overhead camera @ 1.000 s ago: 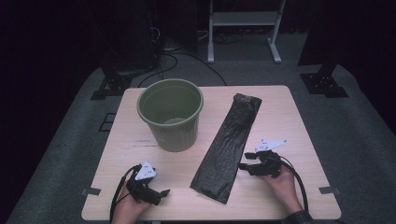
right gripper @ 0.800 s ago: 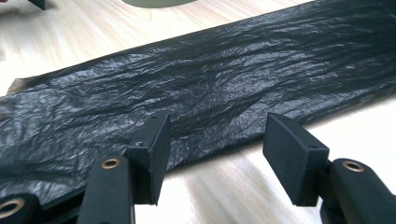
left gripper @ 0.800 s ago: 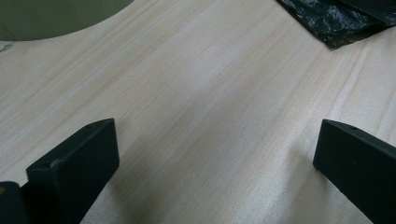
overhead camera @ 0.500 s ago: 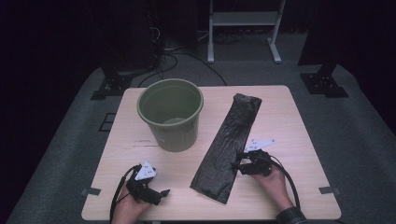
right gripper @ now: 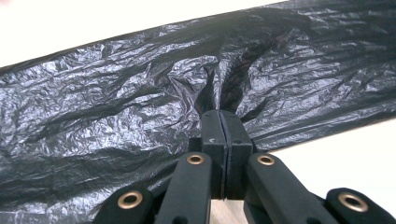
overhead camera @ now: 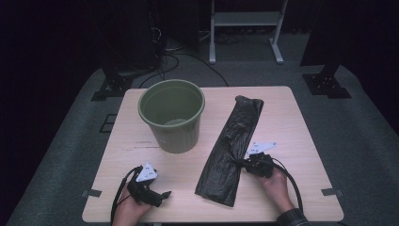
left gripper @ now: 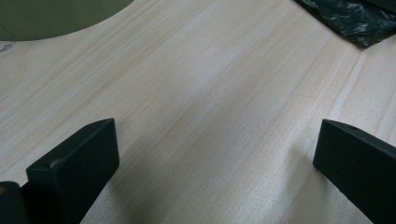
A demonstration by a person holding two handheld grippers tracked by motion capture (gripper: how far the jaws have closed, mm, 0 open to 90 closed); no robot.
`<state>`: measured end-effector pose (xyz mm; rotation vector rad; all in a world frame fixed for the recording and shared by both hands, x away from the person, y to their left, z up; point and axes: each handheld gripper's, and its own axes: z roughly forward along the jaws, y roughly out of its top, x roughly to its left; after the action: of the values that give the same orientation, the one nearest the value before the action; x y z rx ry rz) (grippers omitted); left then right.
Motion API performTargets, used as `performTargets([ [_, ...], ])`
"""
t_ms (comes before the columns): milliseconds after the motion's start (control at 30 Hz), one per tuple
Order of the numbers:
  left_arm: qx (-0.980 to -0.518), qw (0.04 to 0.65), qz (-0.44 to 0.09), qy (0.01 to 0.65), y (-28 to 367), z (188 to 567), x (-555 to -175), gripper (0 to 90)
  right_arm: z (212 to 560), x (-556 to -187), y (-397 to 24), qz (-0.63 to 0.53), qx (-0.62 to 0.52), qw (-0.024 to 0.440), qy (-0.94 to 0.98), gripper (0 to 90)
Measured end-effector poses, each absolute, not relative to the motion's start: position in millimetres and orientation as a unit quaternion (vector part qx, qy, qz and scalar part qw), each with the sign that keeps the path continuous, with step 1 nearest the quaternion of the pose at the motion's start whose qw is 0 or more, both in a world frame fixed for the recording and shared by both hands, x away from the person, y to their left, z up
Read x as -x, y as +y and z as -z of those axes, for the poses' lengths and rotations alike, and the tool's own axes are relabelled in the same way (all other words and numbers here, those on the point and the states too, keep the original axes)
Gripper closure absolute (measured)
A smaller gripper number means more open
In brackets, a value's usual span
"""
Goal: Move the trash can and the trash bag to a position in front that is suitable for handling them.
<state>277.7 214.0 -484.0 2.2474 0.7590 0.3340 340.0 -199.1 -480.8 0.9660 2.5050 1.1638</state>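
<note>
A long black plastic bag (overhead camera: 230, 150) lies flat and slantwise on the wooden table (overhead camera: 291, 117), right of an olive green bucket (overhead camera: 172, 120). My right gripper (overhead camera: 241, 163) sits at the bag's right edge; its jaws have just been closing and now pinch a fold of the bag (right gripper: 140, 112), which puckers up at the pads (right gripper: 220, 122). My left gripper (overhead camera: 162, 194) rests near the table's front left, jaws open over bare wood (left gripper: 210, 102), with nothing between its fingers (left gripper: 79, 154).
The bucket stands upright at the table's middle left, and its rim (left gripper: 56, 18) shows at the top left of the left gripper view. A metal stand (overhead camera: 244, 19) and cables lie on the dark floor behind the table.
My right gripper has slid left onto the bag's edge and closed on it, gathering the plastic into a pucker. The left gripper has stayed put.
</note>
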Motion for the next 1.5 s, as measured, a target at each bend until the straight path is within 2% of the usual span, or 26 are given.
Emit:
performTargets([
  [733,-0.874,0.364,-0.130,0.296,214,484,-278,0.0,461,-327,-251,-0.393,-0.347,0.105,0.845,89.7],
  [1200,-0.873,0.364,-0.130,0.296,214,484,-277,0.0,459,-305,-323,-0.389,-0.384,0.119,0.829,89.5],
  [1500,-0.873,0.364,-0.131,0.296,214,484,-277,0.0,463,-295,-377,-0.374,-0.431,0.149,0.808,87.7],
])
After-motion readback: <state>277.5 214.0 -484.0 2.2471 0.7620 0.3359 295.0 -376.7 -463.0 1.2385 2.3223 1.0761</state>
